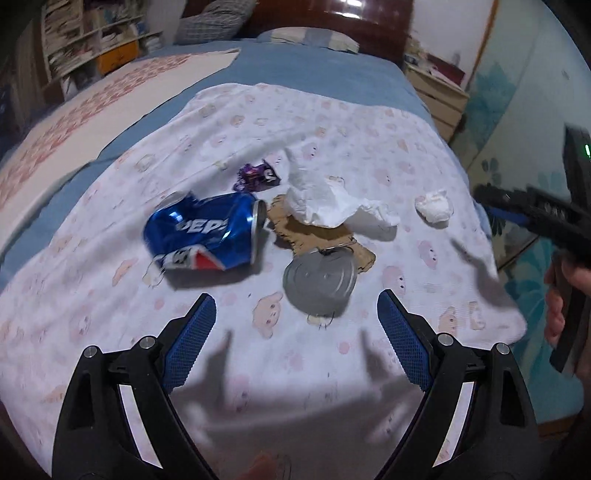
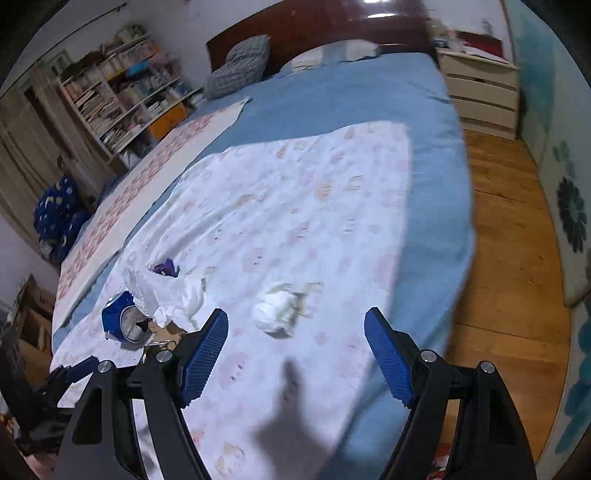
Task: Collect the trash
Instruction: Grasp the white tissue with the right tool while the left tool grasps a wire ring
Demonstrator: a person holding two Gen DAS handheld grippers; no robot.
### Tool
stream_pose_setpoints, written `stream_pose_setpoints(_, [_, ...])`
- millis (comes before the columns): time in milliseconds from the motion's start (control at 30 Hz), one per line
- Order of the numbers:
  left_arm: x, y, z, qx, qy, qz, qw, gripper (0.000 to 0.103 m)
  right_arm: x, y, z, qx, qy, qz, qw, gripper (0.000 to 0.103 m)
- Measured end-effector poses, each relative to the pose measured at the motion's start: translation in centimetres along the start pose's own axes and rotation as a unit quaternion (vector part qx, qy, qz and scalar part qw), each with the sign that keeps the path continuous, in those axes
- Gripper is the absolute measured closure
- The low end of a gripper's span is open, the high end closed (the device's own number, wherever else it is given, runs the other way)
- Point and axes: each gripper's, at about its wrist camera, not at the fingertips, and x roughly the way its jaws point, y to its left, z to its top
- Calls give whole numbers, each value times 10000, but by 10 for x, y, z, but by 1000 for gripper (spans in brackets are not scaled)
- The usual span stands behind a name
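Observation:
Trash lies on a white patterned cloth (image 1: 332,122) on the bed. A crushed blue Pepsi can (image 1: 203,236) lies on its side. Right of it are a torn cardboard scrap (image 1: 295,230), a round metal lid (image 1: 319,280), a crumpled white tissue (image 1: 328,203), a purple wrapper (image 1: 258,175) and a small white paper ball (image 1: 434,206). My left gripper (image 1: 295,314) is open and empty, just short of the lid. My right gripper (image 2: 295,328) is open and empty, with the paper ball (image 2: 277,314) just beyond its fingertips. The can (image 2: 123,319) and tissue (image 2: 166,295) show at its left.
The bed has a blue sheet (image 2: 351,99) and pillows by a dark wooden headboard (image 2: 332,33). A bookshelf (image 2: 122,92) stands at the left. A drawer unit (image 2: 480,92) and wooden floor (image 2: 509,240) are at the right, past the bed's edge.

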Motion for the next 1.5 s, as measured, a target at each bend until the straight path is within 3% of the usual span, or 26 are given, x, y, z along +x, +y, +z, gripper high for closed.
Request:
stream_pose_setpoints(200, [18,0,6,-77,209,-91,9997,15,39,37,1,-692,261,-339,9967,39])
stream_pose_setpoints(300, [16,-1,8,-231,231,-251,9992,15,57,34,-1,-670,531,-459,9953,56])
stream_pose_setpoints(367, [16,-5,11,-210,192,-265,9992,15,64,27,-1,-474,620,-323,9964,83])
stream_pose_setpoints(567, [30,-12,13,-233,331,-262,9988,15,46,11,8,117,452,386,9982,87])
stream_pose_setpoints(767, [37,-11,15,-405,337,-136,9985,17,18,-2,8,270,335,594,9973,86])
stream_pose_setpoints(867, [36,-11,13,-403,330,105,9986,47,9,-9,7,242,325,539,9977,86])
stream_pose_setpoints(900, [37,-11,13,-384,344,112,9986,65,6,-12,7,261,307,518,9978,86])
stream_pose_setpoints(967, [37,-12,12,-334,339,166,9987,68,1,-19,4,343,300,515,9976,86])
stream_pose_setpoints(1067, [32,-12,12,-345,228,279,9988,82,-8,-24,3,343,251,534,9977,86])
stream_pose_setpoints(1133, [25,-11,12,-354,114,378,9986,97,-16,-24,1,283,189,574,9978,86])
stream_pose_setpoints(1500, [-38,-21,12,-137,-416,284,9986,100,-66,-44,-20,162,86,529,9984,86])
